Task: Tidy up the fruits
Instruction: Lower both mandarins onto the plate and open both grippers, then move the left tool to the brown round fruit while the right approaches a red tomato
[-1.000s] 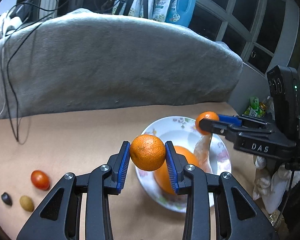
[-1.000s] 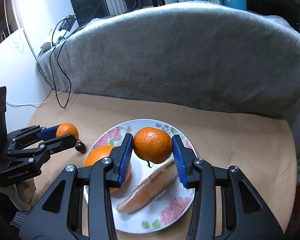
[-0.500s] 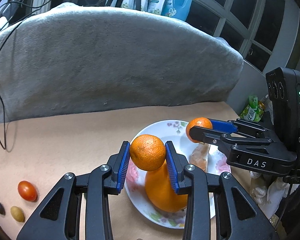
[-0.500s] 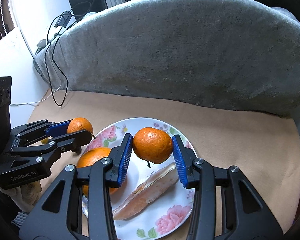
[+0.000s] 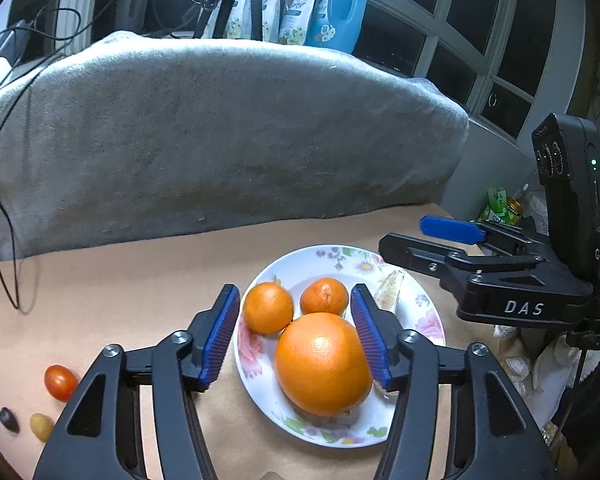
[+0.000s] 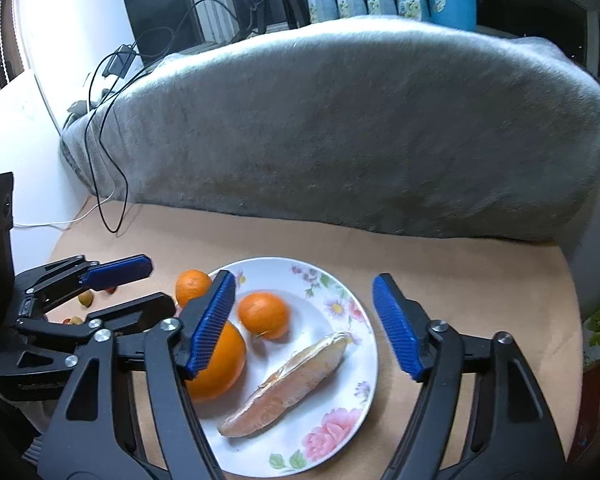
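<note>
A flowered white plate (image 5: 300,268) (image 6: 340,364) sits on the tan table. It holds a large orange (image 5: 322,364) (image 6: 220,364), a peeled fruit segment (image 5: 390,286) (image 6: 288,380) and a small tangerine (image 5: 324,296) (image 6: 263,315). A second tangerine (image 5: 267,308) (image 6: 193,286) lies at the plate's left rim. My left gripper (image 5: 296,336) (image 6: 156,284) hovers over the plate, its jaws opening with nothing gripped. My right gripper (image 6: 304,326) (image 5: 412,240) is also opening above the plate, its pads clear of the fruit.
A cherry tomato (image 5: 60,382), a dark small fruit (image 5: 8,420) and a yellowish one (image 5: 41,426) lie on the table at the left. A grey blanket-covered hump (image 5: 228,140) walls off the back. Cables (image 5: 0,200) hang over its left end.
Both grippers opened and let go of their tangerines, which now lie on the plate. The hands stayed over the plate.
</note>
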Available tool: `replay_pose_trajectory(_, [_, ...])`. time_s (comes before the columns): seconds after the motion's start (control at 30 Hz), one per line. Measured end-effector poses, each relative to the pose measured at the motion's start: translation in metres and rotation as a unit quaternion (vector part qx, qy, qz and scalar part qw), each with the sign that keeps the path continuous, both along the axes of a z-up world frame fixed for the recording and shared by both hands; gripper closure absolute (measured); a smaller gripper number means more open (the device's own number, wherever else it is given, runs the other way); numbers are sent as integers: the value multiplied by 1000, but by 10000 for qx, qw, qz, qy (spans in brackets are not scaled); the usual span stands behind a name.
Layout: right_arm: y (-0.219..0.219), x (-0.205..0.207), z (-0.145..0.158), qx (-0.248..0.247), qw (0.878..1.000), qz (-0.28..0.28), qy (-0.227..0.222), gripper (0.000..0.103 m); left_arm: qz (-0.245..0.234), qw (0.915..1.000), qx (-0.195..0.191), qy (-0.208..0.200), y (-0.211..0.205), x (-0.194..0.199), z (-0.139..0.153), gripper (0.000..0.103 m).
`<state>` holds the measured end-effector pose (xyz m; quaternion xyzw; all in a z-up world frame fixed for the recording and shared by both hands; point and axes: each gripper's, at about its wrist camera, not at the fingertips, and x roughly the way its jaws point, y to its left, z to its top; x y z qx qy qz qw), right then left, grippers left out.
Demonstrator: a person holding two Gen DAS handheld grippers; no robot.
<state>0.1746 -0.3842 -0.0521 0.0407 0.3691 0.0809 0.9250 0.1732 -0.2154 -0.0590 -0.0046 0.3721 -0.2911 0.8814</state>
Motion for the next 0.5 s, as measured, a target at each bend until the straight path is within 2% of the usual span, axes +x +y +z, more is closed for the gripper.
replay_pose_trajectory(0.03, [-1,-2,2,-8,10000,-34,-30,21,1,10000,8,-11,0,-2,1,43])
replay_pose_trajectory(0.2, [-2,-9,10,12,9999,-92,-119,17,14,10000,46,-73,2,-12,6,34])
replay_pose_trajectory(0.23, [-2,-11,12,13,9999,-97,-137,13,21,10000,41,-86,4,-14,8,33])
replay_pose_trajectory(0.5, [4,-27,26,228,9993,-87,-298,3,123,9997,135,-184,21,-29,16,32])
